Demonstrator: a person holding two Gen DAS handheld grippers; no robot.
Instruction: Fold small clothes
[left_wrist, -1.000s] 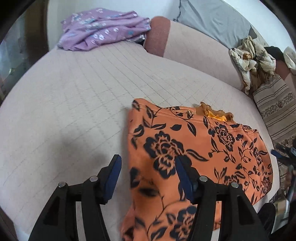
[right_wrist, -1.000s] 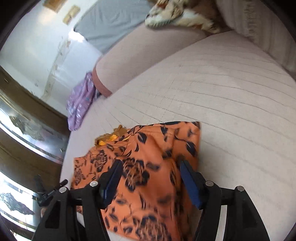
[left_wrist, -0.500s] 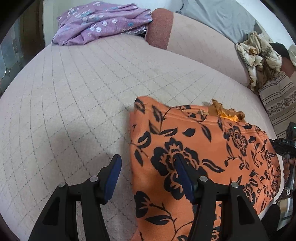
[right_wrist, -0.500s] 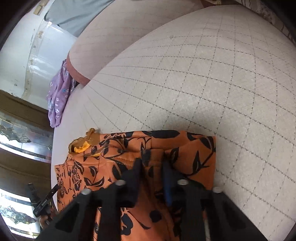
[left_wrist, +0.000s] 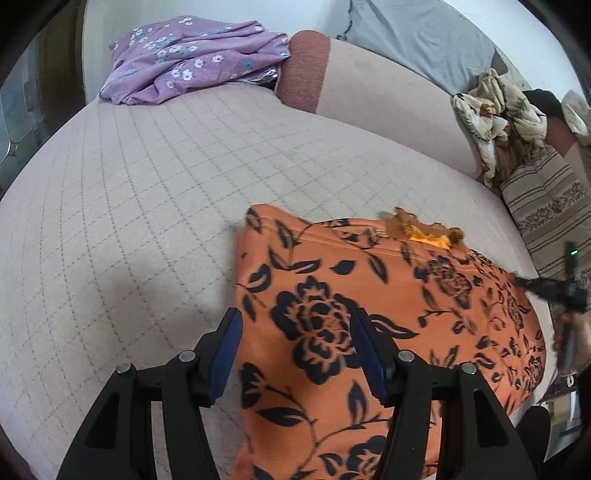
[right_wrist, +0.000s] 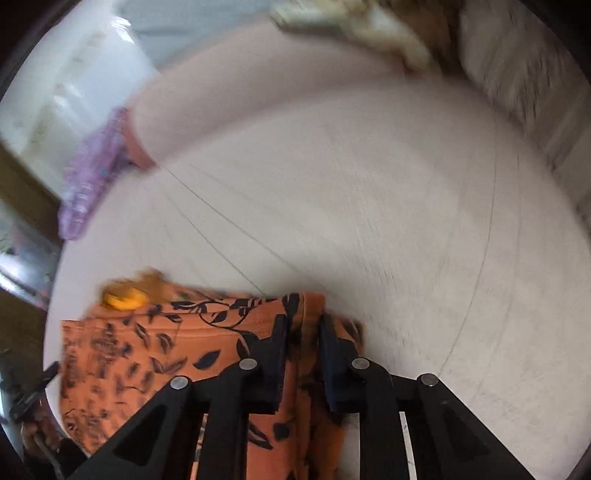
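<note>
A purple floral cloth (left_wrist: 192, 55), grey pillow (left_wrist: 413, 33) and striped cushion (left_wrist: 546, 199) edge the quilted bed (left_wrist: 147, 192)

Soft even daylight, faint shadows — left wrist view sharp, right wrist view motion-blurred; fisheye edges bowed, dark.

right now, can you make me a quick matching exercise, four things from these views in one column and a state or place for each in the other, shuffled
Things:
1. orange floral garment
2. purple floral garment
3. left gripper
4. right gripper

States or places:
A. bunched up at the far corner of the quilted surface
B. jaws apart, straddling a garment's edge without pressing it
C. jaws nearly together with a fold of fabric between them
D. lying spread on the near part of the quilted surface

Pairs: 1-D, 2-A, 3-B, 4-C
</note>
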